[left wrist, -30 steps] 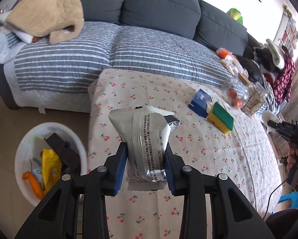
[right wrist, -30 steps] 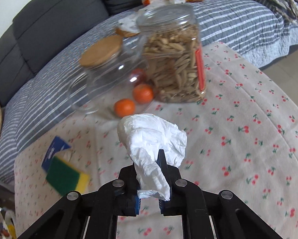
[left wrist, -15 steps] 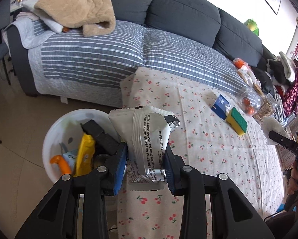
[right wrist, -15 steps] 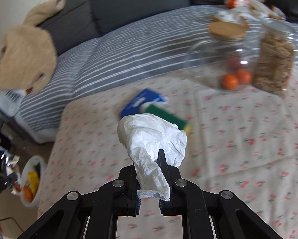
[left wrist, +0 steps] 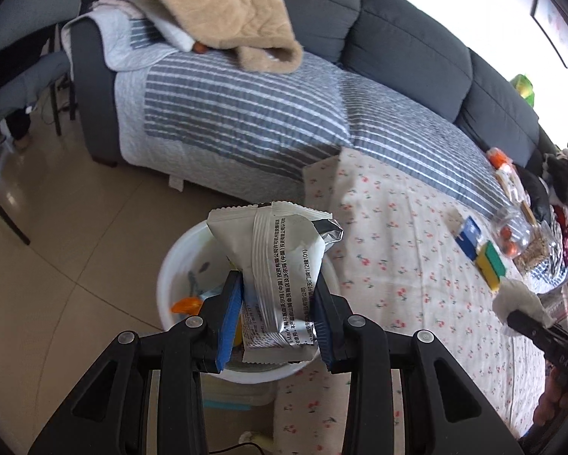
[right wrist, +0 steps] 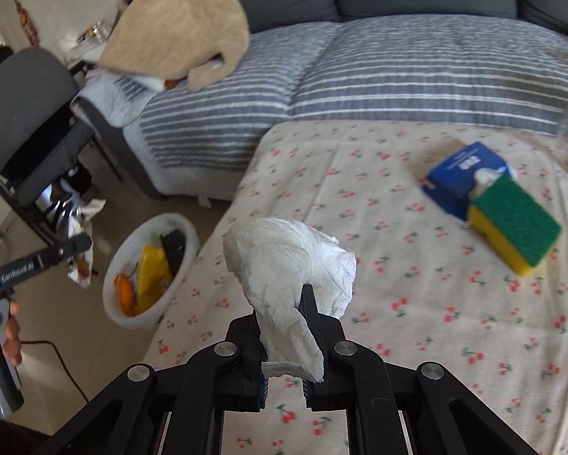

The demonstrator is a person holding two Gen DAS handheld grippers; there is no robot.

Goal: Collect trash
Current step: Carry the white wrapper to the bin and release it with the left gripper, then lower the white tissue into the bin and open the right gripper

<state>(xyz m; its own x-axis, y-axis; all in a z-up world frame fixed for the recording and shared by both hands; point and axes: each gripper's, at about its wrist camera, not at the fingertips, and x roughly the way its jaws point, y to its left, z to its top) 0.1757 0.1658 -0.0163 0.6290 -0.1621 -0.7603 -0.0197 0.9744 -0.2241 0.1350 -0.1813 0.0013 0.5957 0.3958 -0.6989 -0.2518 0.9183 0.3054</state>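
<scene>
My left gripper (left wrist: 278, 284) is shut on a silver snack wrapper (left wrist: 280, 261) and holds it right above the white trash bin (left wrist: 177, 250) on the floor. The bin also shows in the right wrist view (right wrist: 185, 227), with a yellow packet, an orange item and a black object inside. My right gripper (right wrist: 284, 303) is shut on a crumpled white tissue (right wrist: 287, 265) above the cherry-print tablecloth (right wrist: 397, 303). The left gripper appears at the left edge of the right wrist view (right wrist: 82, 244).
A blue tissue box (right wrist: 462, 174) and a green-yellow sponge (right wrist: 515, 223) lie on the table. Jars (left wrist: 515, 235) stand at its far end. A striped sofa (left wrist: 246, 113) with a beige blanket (left wrist: 227, 11) is behind, and a grey chair (right wrist: 25, 121) stands at left.
My left gripper moved left off the table until the wrapper hangs over the bin. My right gripper swung left with the tissue, from the jars toward the bin side.
</scene>
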